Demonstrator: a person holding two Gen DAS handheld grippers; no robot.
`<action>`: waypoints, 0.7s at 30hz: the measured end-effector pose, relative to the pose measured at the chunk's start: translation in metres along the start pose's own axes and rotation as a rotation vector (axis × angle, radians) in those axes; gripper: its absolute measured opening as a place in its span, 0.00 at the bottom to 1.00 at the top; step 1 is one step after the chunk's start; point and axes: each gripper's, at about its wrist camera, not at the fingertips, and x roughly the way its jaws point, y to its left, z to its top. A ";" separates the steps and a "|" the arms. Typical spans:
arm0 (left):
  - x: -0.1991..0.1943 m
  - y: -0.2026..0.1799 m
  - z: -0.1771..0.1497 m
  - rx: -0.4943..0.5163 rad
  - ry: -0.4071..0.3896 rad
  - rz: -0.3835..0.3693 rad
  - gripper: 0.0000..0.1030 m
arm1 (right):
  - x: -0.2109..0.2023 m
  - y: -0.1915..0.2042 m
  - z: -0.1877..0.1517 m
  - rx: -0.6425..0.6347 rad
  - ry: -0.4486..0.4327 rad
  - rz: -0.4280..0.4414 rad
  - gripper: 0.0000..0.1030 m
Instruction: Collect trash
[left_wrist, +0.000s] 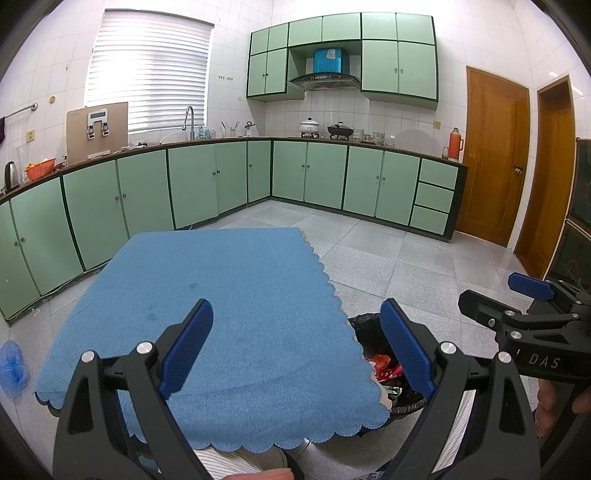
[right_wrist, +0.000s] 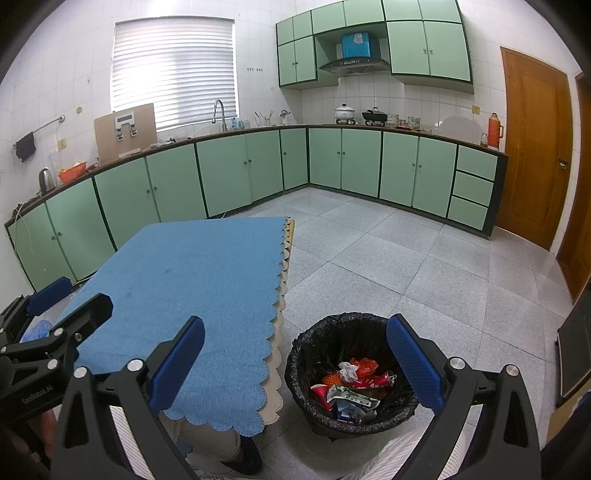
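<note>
- Basically, both tools are idle: left gripper has its blue pads spread wide with nothing between them, and it hangs over the near edge of the blue tablecloth.
- Right gripper is likewise spread wide and empty; it sits over the trash bin, so the bin shows in the gap between its pads.
- The trash is in the bin: red wrappers, crumpled white paper and a printed green-white packet lie at the bottom, on the black liner bag.
- Bin stands on the grey tiled floor, just beside the table's near right corner. My read: it is parked there so items come off the cloth and drop in with a short reach.
- Liner is folded out over the rim, which keeps the mouth open for drops.
- Tabletop looks bare in both views; only faint dark stains on the cloth. Judging by that, the table looks cleared.
- One possible leftover: a crumpled blue plastic bag on the floor, at the table's near left. Can't tell whether it counts as trash.
- Each gripper shows at the edge of the other's view, so both are held close to the person, near side of the table.
- A beige under-cloth peeks from under the blue one along the right edge.
</note>
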 end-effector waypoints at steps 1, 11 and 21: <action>0.000 0.000 0.000 0.000 0.001 0.000 0.86 | 0.000 0.000 0.000 0.000 0.000 0.000 0.94; 0.002 -0.001 -0.002 0.000 0.002 0.005 0.86 | 0.000 0.000 0.000 0.000 0.000 0.000 0.94; 0.001 -0.001 -0.003 -0.004 0.002 0.008 0.86 | 0.000 0.001 0.000 -0.001 0.000 0.000 0.94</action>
